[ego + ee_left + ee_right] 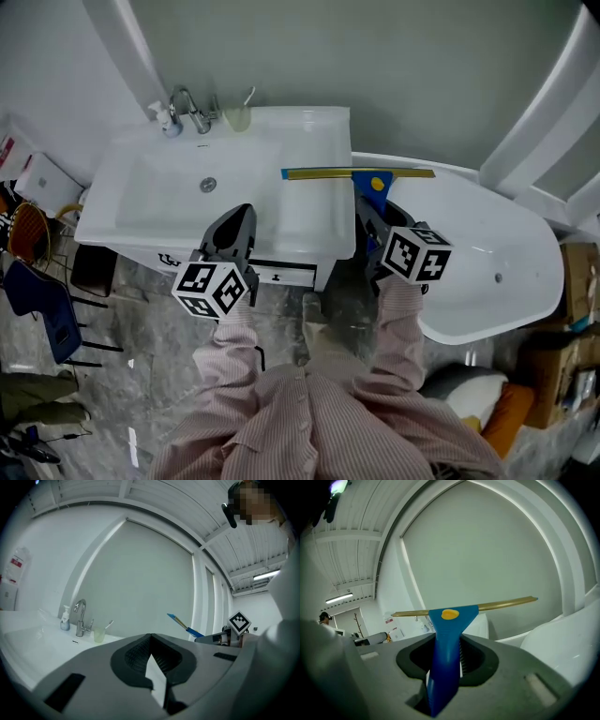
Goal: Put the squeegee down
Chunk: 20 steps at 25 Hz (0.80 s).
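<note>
1. Brass-coloured blade and blue handle made up the squeegee (357, 173). It was held in the air in front of the person, not yet set down.
2. Its blade ran level and crosswise in the head view, its left end over the flat right part of the washbasin (111, 220) and its right end over the rim of the bathtub (487, 234). Whether it touched either could not be told.
3. The right gripper (369, 212) pinched the squeegee's blue handle between its jaws. In the right gripper view the handle rose straight out of the dark pads, a yellow dot sat where it met the blade, and a pale wall lay beyond.
4. The left gripper (241, 216) pointed at the front of the washbasin with its jaws pressed together at the tips and nothing between them. Only white surface showed through the narrow gap behind the tips.
5. At the back of the washbasin stood a chrome faucet (192, 111), with a small soap bottle (166, 120) just to its left and a pale cup (236, 118) holding a toothbrush to its right.
6. Both forearms wore a pink striped shirt (281, 412).
</note>
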### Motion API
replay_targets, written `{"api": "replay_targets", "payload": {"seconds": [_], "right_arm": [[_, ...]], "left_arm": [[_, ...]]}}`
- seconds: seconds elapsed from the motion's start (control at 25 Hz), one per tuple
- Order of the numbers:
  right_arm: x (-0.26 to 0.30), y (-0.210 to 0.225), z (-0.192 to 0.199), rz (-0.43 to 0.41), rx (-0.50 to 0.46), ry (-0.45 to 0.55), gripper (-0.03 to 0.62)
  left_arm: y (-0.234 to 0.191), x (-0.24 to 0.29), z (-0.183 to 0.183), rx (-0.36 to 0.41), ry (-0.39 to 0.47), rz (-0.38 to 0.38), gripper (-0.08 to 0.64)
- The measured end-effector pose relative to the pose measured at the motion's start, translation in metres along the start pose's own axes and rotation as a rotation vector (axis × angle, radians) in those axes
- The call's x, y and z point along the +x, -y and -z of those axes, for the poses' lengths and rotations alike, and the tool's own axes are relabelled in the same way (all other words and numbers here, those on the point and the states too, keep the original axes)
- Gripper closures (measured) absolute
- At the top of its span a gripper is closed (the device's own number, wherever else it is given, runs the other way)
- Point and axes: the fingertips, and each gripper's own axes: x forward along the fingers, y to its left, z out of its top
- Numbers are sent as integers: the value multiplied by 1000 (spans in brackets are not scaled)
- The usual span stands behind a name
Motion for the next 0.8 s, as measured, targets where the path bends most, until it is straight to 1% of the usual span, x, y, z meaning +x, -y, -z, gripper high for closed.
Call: {"api": "replay_targets", "payload": {"seconds": [0.28,0.52,0.8], "right_arm": [[58,28,-21,24,-10,-39,471],[108,47,-25,15,-7,-101,471],[156,63,-22,-15,-22,-182,471]], "left_arm": [[-36,62,6,-54,-38,18,558],[-68,101,15,-101,-72,-6,558],[-97,133,19,-122,-100,-42,558]]}}
